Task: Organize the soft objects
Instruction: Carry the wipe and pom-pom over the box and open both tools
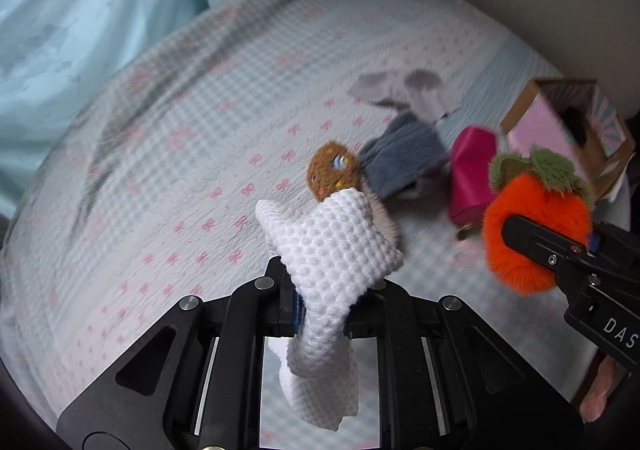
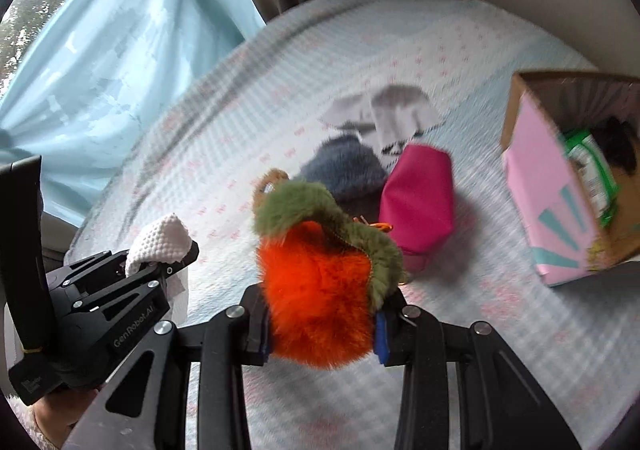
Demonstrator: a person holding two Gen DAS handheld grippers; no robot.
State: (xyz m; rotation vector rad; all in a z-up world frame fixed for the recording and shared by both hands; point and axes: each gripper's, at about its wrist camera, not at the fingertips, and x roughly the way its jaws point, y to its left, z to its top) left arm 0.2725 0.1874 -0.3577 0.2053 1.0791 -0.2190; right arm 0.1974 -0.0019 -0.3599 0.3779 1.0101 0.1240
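Observation:
My left gripper (image 1: pixel 326 290) is shut on a white waffle-knit cloth (image 1: pixel 340 246), held above the bed; it also shows in the right wrist view (image 2: pixel 160 242). My right gripper (image 2: pixel 320 330) is shut on a fluffy orange plush with a green top (image 2: pixel 316 286), seen too in the left wrist view (image 1: pixel 532 221). On the bed lie a brown knitted toy (image 1: pixel 332 171), a blue-grey furry item (image 1: pixel 404 157), a magenta pouch (image 1: pixel 472 177) and a pale grey cloth (image 1: pixel 404 89).
A pink-sided cardboard box (image 2: pixel 568 177) lies open on the bed at the right, with a green packet and something dark inside. The checked bedspread with pink bows (image 1: pixel 180 169) covers the bed. A light blue curtain (image 2: pixel 100 49) hangs at the left.

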